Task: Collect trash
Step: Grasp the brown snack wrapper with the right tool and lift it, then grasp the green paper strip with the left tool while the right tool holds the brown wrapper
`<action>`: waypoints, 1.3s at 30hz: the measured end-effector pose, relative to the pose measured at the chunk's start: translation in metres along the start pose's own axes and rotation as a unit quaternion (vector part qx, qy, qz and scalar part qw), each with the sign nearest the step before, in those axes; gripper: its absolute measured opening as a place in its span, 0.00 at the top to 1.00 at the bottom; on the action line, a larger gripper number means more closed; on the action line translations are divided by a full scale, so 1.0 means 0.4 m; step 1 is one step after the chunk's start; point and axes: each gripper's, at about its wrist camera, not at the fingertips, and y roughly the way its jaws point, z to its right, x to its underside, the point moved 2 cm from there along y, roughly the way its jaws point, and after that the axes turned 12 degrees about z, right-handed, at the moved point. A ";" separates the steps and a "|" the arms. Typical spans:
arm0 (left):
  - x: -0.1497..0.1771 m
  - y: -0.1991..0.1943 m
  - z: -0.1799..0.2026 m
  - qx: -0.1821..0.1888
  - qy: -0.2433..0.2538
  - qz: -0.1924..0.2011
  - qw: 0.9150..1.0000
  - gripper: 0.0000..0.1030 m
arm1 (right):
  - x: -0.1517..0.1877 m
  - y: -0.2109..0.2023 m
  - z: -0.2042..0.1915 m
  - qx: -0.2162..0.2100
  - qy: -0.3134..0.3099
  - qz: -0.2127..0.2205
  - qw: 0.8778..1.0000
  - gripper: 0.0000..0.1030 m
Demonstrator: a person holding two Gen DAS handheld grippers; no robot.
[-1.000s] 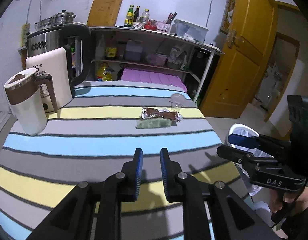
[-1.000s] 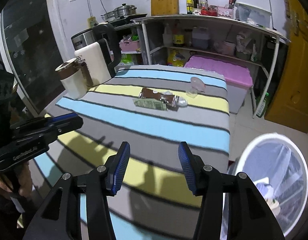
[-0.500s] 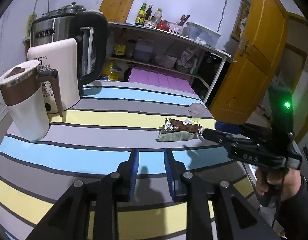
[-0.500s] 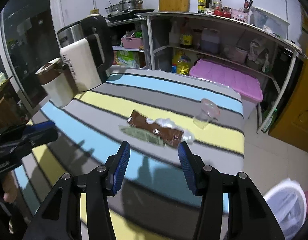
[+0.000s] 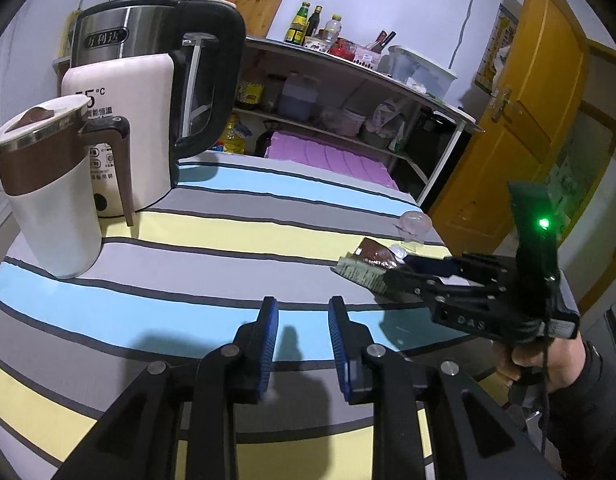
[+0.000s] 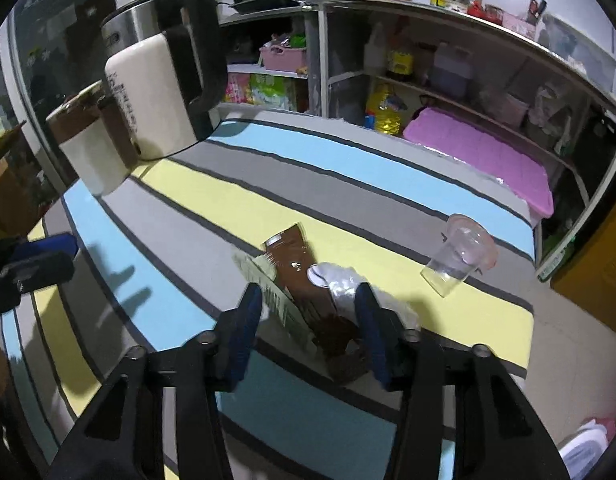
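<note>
Between right fingers [image 6: 248,316]: brown wrapper [image 6: 308,280], maybe touching.

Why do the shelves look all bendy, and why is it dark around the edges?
Both wrist views use fisheye lenses: the shelf curves and the corners go black. Left view: sharp, tongs cast dark shadows on the tablecloth. Right view: wrappers slightly blurred.

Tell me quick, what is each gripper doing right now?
Left gripper: open, nothing between its pads.
Right gripper: jaws just closing around the brown wrapper and green wrapper; pads not visibly pressing yet.
</note>
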 end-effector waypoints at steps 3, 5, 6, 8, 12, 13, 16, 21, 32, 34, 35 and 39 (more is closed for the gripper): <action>0.001 0.005 0.004 0.002 -0.003 -0.002 1.000 0.75 | 0.007 -0.006 -0.020 -0.006 -0.014 -0.008 1.000 0.76; 0.001 0.007 0.006 0.002 -0.002 -0.003 1.000 0.75 | 0.009 -0.007 -0.025 -0.008 -0.011 -0.010 1.000 0.81; 0.002 0.006 0.009 0.003 -0.001 -0.003 1.000 0.75 | 0.012 -0.013 -0.026 -0.009 -0.006 -0.010 1.000 0.81; -0.002 0.007 0.013 0.003 0.002 -0.003 1.000 0.75 | 0.013 -0.030 -0.026 -0.015 0.003 -0.004 1.000 0.82; -0.008 0.010 0.023 0.007 0.005 -0.006 1.000 0.75 | 0.023 -0.075 -0.028 -0.033 0.034 0.011 0.999 0.83; -0.009 0.012 0.027 0.010 0.004 -0.007 1.000 0.75 | 0.028 -0.092 -0.026 -0.037 0.046 0.017 0.998 0.83; -0.009 0.025 0.040 0.018 -0.001 -0.014 1.000 0.75 | 0.042 -0.125 -0.017 -0.038 0.070 0.028 0.996 0.83; 0.000 0.057 0.089 0.042 -0.007 -0.032 0.999 0.75 | 0.067 -0.164 0.020 -0.045 0.125 0.037 0.990 0.83; 0.035 0.088 0.161 0.056 0.003 -0.054 0.997 0.68 | 0.164 -0.183 0.070 -0.064 0.205 0.008 0.977 0.81; 0.038 0.092 0.167 0.057 0.003 -0.058 0.997 0.68 | 0.168 -0.182 0.073 -0.063 0.205 0.005 0.977 0.81; 0.042 0.094 0.173 0.059 0.002 -0.061 0.996 0.68 | 0.170 -0.180 0.074 -0.063 0.205 0.003 0.977 0.81; 0.052 0.095 0.188 0.064 0.005 -0.069 0.996 0.68 | 0.185 -0.156 0.079 -0.062 0.214 -0.019 0.975 0.81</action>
